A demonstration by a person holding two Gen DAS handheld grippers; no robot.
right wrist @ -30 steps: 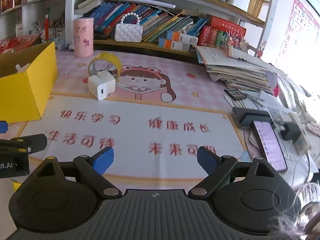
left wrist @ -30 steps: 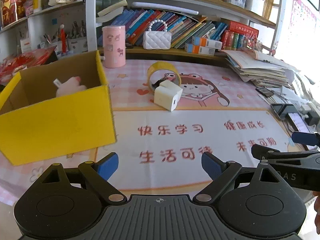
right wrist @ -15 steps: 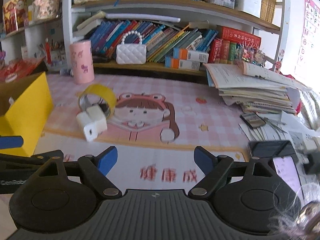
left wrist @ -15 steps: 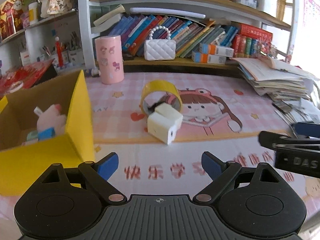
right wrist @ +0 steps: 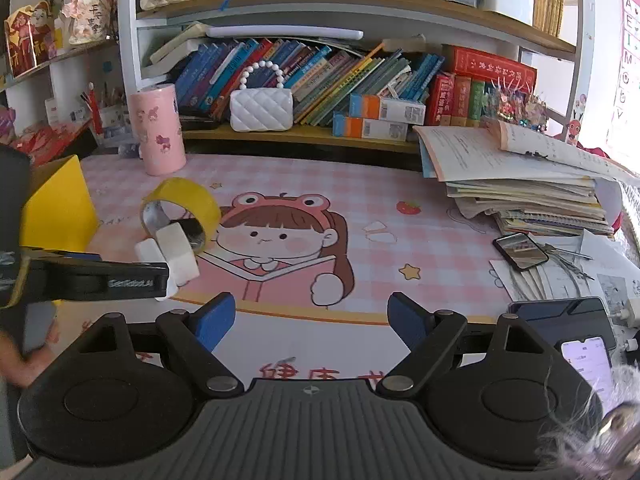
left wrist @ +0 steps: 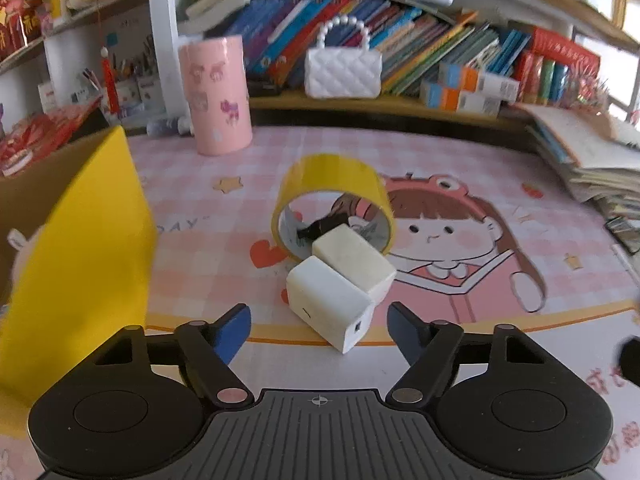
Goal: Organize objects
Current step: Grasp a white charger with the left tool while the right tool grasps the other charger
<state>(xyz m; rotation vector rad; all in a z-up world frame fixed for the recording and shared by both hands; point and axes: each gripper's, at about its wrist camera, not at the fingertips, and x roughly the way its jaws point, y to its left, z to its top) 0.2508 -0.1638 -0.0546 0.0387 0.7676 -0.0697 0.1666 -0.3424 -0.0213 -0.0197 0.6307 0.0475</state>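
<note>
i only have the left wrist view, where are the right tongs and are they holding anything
Observer: The right tongs are open and empty, over the front edge of the mat.
Operator: anything off to my right i should know about
Observer: A dark phone lies flat beside the paper stack, apart from both tongs.
Operator: how do my left tongs look from that side
Observer: The left tongs come in from the left and their tip overlaps the nearer white charger. The jaws are closing with that charger between them, not yet pressed.
</note>
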